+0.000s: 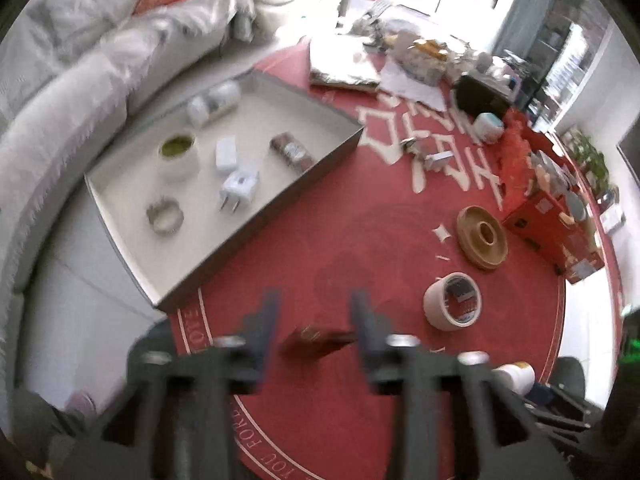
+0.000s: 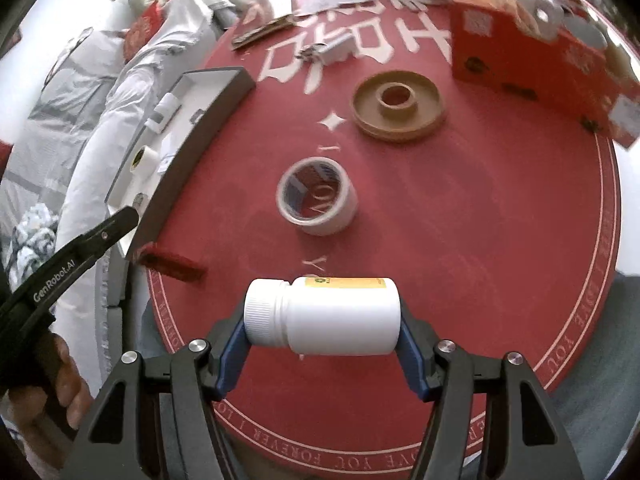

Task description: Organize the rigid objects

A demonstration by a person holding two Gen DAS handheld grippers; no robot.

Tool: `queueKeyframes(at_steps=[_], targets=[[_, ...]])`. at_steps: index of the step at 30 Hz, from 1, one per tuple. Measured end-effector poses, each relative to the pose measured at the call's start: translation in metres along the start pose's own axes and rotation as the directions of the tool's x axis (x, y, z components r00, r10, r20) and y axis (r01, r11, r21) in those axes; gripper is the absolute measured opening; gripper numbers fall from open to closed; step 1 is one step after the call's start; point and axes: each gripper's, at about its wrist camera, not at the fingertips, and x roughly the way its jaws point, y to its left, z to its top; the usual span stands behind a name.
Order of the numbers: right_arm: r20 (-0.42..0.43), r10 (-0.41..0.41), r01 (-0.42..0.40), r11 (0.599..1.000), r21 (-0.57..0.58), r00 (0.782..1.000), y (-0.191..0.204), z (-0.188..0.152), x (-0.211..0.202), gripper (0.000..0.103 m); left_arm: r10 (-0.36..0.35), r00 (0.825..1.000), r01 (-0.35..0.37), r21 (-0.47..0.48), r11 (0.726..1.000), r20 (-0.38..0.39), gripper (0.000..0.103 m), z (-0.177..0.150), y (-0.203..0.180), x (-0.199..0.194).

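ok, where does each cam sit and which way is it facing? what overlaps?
Left wrist: sits on the left gripper, angled down across the red round table toward the open tray and sofa; shows its own jaws open over a small dark red box.
Right wrist: sits on the right gripper, angled down along the table toward the orange box; jaws shut on a white bottle; left gripper and a hand at left edge.
Shared: tape roll, tan disc, tray, dark red box, table.
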Motion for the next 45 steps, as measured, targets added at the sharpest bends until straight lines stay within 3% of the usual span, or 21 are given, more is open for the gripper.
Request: queueKeyframes(at_steps=[1, 2, 8, 13, 15, 17, 20, 22, 23, 24, 27, 30, 39, 45], targets=[[0.000, 0.007, -0.007, 1.000, 0.023, 1.000, -0.006, -0.001, 0.000, 0.065, 0.004, 1.000, -0.004, -0.015, 1.000, 0.000, 0.081, -0.001, 0.003, 0.003], [-0.003, 0.012, -0.012, 0.999, 0.038, 1.000, -0.011, -0.003, -0.001, 0.065, 0.008, 1.000, -0.008, -0.024, 1.000, 0.008, 0.082, -0.003, 0.004, 0.005], [-0.043, 0.061, -0.055, 0.991, 0.124, 0.997, -0.032, -0.008, 0.011, 0.065, 0.054, 0.996, -0.049, 0.073, 0.996, -0.067, 0.082, -0.009, -0.008, 0.035], [-0.055, 0.088, -0.079, 0.987, 0.143, 0.995, -0.038, -0.011, 0.014, 0.065, 0.053, 0.994, -0.045, 0.077, 0.996, -0.097, 0.082, -0.008, -0.010, 0.051], [-0.064, 0.103, -0.091, 0.983, 0.159, 0.993, -0.042, -0.011, 0.017, 0.065, 0.103, 0.991, -0.091, 0.132, 0.987, -0.087, 0.082, -0.005, -0.014, 0.061], [-0.074, 0.112, -0.097, 0.980, 0.175, 0.991, -0.046, -0.012, 0.019, 0.065, 0.145, 0.982, -0.121, 0.184, 0.976, -0.125, 0.082, -0.004, -0.019, 0.078], [-0.072, 0.115, -0.101, 0.979, 0.178, 0.991, -0.048, -0.012, 0.019, 0.065, 0.146, 0.979, -0.121, 0.169, 0.978, -0.145, 0.083, -0.004, -0.016, 0.086], [-0.067, 0.113, -0.100, 0.980, 0.173, 0.991, -0.047, -0.013, 0.018, 0.065, 0.113, 0.982, -0.091, 0.140, 0.986, -0.153, 0.075, -0.003, -0.014, 0.085], [-0.065, 0.111, -0.098, 0.981, 0.168, 0.992, -0.046, -0.013, 0.017, 0.065, 0.109, 0.984, -0.087, 0.155, 0.984, -0.140, 0.061, -0.005, -0.018, 0.082], [-0.065, 0.107, -0.095, 0.982, 0.163, 0.992, -0.045, -0.013, 0.017, 0.065, 0.108, 0.985, -0.084, 0.177, 0.981, -0.134, 0.036, -0.006, -0.022, 0.080], [-0.069, 0.105, -0.094, 0.983, 0.156, 0.992, -0.044, -0.013, 0.018, 0.065, 0.110, 0.981, -0.079, 0.192, 0.978, -0.158, 0.037, -0.013, -0.033, 0.076], [-0.057, 0.099, -0.089, 0.983, 0.163, 0.993, -0.046, -0.014, 0.015, 0.065, 0.065, 0.983, -0.038, 0.156, 0.987, -0.170, 0.037, -0.027, -0.037, 0.068], [-0.035, 0.092, -0.086, 0.984, 0.155, 0.995, -0.044, -0.014, 0.010, 0.065, 0.090, 0.996, -0.089, 0.339, 0.936, 0.013, 0.037, -0.043, -0.077, 0.017], [-0.028, 0.083, -0.077, 0.983, 0.165, 0.996, -0.047, -0.015, 0.007, 0.065, 0.084, 0.996, -0.086, 0.395, 0.914, 0.024, 0.037, -0.044, -0.090, 0.015]])
